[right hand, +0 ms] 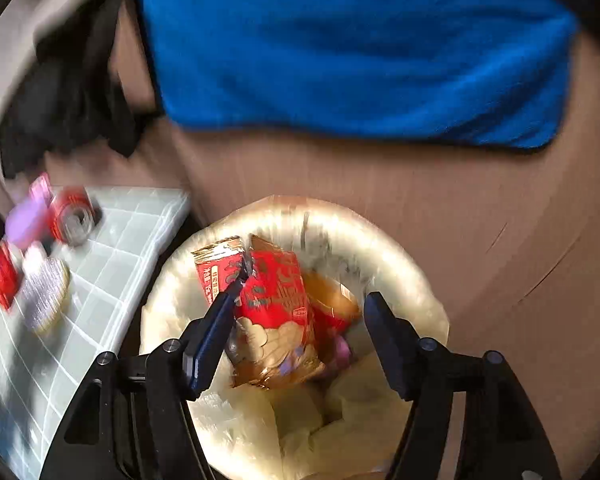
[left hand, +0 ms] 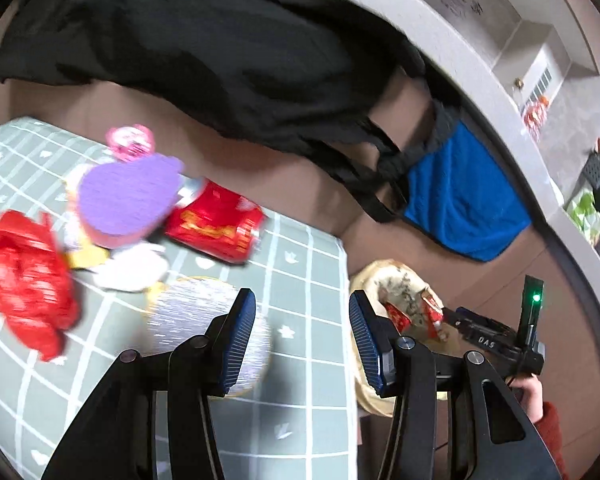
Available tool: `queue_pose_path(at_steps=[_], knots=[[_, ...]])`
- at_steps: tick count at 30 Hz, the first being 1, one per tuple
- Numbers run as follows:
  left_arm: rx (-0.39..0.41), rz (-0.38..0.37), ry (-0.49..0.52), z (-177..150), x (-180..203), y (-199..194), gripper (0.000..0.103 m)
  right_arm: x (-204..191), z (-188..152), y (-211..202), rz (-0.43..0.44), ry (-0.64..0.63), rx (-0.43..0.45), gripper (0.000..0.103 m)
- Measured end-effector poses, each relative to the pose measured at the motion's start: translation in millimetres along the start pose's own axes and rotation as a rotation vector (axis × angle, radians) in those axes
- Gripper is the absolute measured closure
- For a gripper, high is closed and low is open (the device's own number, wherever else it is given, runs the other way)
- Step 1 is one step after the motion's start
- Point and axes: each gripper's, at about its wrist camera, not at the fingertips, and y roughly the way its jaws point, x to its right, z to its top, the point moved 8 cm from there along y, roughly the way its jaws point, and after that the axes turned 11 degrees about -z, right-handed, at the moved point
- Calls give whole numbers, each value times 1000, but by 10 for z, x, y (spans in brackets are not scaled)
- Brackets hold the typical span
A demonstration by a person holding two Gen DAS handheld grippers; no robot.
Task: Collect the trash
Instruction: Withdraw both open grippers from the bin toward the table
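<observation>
My right gripper [right hand: 300,312] is open above a trash bin [right hand: 404,264] lined with a pale yellow bag. A red and gold snack wrapper [right hand: 274,312] lies between its fingers inside the bin, with other wrappers around it. My left gripper [left hand: 302,320] is open and empty over the table edge, near a silver foil disc [left hand: 192,316]. On the green checked tablecloth [left hand: 300,420] lie a red snack packet [left hand: 216,226], a purple piece [left hand: 128,200], a pink wrapper [left hand: 130,142] and a crumpled red bag [left hand: 28,280]. The bin [left hand: 396,280] and right gripper [left hand: 480,336] show at the right.
A black garment [left hand: 220,52] and a blue cloth [left hand: 460,200] hang over a brown board behind the table and bin. The bin stands just off the table's right edge. A pale wall and shelf items lie beyond.
</observation>
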Motion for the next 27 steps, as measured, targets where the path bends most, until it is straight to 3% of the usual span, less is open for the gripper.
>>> queue_pose_path(at_steps=[2,7,12,21,24,27], knots=[[30,11,-8,51,-92,-142,53,-26,93,-103,32,48,53,38],[76,59,-49,129,-414,-399,53,-152,198,-301,76,78,88,38],[106,94,-105,103,-722,-582,53,-221,208,-143,-81,-5,38,41],[101,126,-88,32,-915,-680,53,8,-511,195,-283,-236,-170,45],[104,127,-96,45,-948,-664,53,79,-592,95,-324,-297,-180,45],[105,127,-101,38,-972,-661,53,136,-502,-54,-323,-279,-142,45]])
